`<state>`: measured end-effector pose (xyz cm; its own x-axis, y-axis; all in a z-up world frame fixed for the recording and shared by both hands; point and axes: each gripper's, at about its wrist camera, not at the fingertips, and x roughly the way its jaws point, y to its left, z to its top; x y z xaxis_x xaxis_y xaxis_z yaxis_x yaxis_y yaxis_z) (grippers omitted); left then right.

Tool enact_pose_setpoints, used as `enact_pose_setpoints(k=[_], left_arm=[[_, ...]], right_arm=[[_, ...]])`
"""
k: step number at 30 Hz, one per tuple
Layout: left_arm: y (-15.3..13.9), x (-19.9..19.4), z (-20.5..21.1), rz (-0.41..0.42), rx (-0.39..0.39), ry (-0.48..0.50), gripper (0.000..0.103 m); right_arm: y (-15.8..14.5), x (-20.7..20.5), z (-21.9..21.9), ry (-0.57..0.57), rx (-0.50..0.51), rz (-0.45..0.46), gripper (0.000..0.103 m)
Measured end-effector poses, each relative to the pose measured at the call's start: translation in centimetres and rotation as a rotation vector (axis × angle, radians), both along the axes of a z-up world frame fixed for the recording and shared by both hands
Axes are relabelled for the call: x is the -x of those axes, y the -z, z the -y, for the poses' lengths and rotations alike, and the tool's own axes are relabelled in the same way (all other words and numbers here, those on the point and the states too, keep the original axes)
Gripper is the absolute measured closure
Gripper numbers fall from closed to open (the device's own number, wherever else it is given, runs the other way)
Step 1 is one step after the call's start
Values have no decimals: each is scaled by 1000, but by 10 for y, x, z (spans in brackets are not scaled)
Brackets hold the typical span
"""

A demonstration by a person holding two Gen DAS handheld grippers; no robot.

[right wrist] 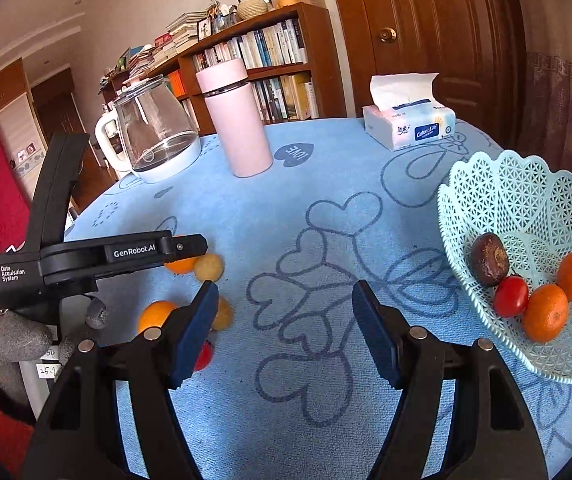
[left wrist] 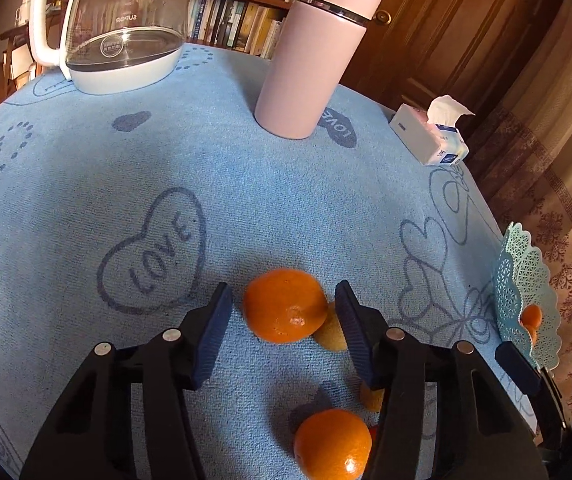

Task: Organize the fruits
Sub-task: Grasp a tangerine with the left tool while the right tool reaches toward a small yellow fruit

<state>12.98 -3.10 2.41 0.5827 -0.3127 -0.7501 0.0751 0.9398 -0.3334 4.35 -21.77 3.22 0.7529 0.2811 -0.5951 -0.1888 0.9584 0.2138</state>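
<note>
My left gripper point(left wrist: 283, 292) is open around an orange point(left wrist: 286, 304) on the blue tablecloth point(left wrist: 245, 208); its blue pads point(left wrist: 213, 332) stand just off the skin on both sides. A yellowish fruit point(left wrist: 332, 336) lies behind that orange, and a second orange point(left wrist: 332, 444) lies nearer me. In the right wrist view, my right gripper point(right wrist: 285, 288) hangs open and empty over the cloth. The lattice basket point(right wrist: 526, 200) to its right holds a dark brown fruit point(right wrist: 488, 258), a red tomato point(right wrist: 510, 296) and two oranges point(right wrist: 546, 312). The left gripper point(right wrist: 193, 250) shows at the left there.
A glass kettle point(left wrist: 125, 32), a pink flask point(left wrist: 314, 52) and a tissue box point(left wrist: 430, 136) stand along the far side of the table. The basket point(left wrist: 522, 280) sits by the right edge. A grey-gloved hand point(right wrist: 13, 340) holds the left gripper. Another orange point(right wrist: 157, 314) and a tomato point(right wrist: 204, 356) lie loose.
</note>
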Motion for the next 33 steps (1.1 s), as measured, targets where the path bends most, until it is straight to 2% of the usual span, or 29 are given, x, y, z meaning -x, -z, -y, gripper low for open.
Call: enact_pose_setpoints(k=[3, 8, 20, 25, 33], left_arm=[[1, 0, -6, -14, 36, -4, 60], [-1, 1, -5, -14, 37, 0, 60], [3, 0, -4, -36, 81, 5, 58], [3, -1, -9, -36, 104, -6, 61], [-19, 9, -18, 53, 56, -70, 61]], right_arm=[[6, -3, -5, -43, -24, -42, 32], [12, -2, -15, -84, -15, -72, 32], [14, -3, -18, -98, -1, -82, 32], [14, -4, -18, -95, -4, -82, 32], [15, -5, -18, -99, 0, -86, 32]])
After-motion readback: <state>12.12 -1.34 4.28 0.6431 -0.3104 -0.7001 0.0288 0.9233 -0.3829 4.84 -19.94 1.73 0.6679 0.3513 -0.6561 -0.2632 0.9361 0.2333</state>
